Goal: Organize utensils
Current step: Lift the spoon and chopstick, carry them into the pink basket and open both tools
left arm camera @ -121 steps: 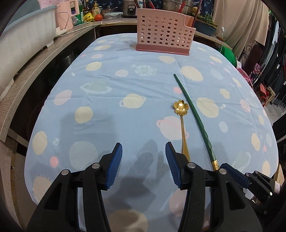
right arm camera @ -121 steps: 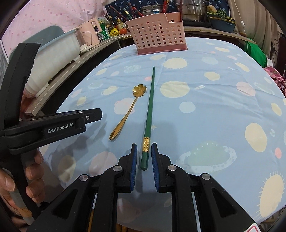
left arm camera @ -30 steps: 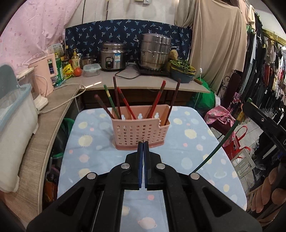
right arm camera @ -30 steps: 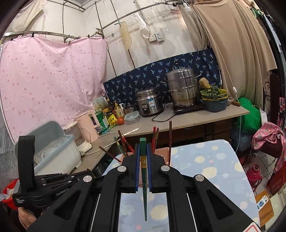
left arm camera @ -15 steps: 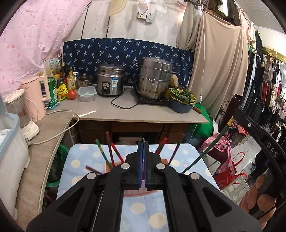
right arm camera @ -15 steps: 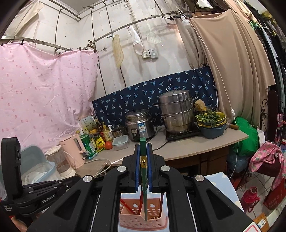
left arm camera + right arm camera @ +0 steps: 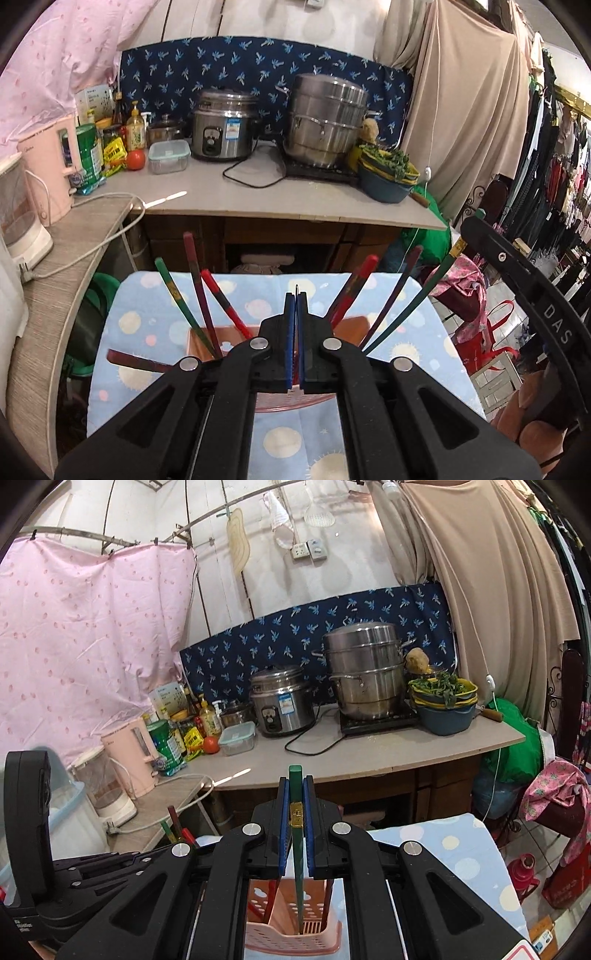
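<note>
My right gripper is shut on a green chopstick with a gold band. It hangs point down, its tip inside the pink perforated basket. The same chopstick leans into the basket in the left wrist view. My left gripper is shut above the pink basket, with a thin metal tip poking out between its pads. What it holds is hidden. Several red and green chopsticks stand in the basket.
The basket stands on a table with a blue dotted cloth. Behind it is a counter with a rice cooker, a steel steamer pot, bowls and bottles. A grey shelf runs along the left.
Both grippers lifted off the table and moved over the basket. In the last half second the right gripper lowered the green chopstick's tip into the basket.
</note>
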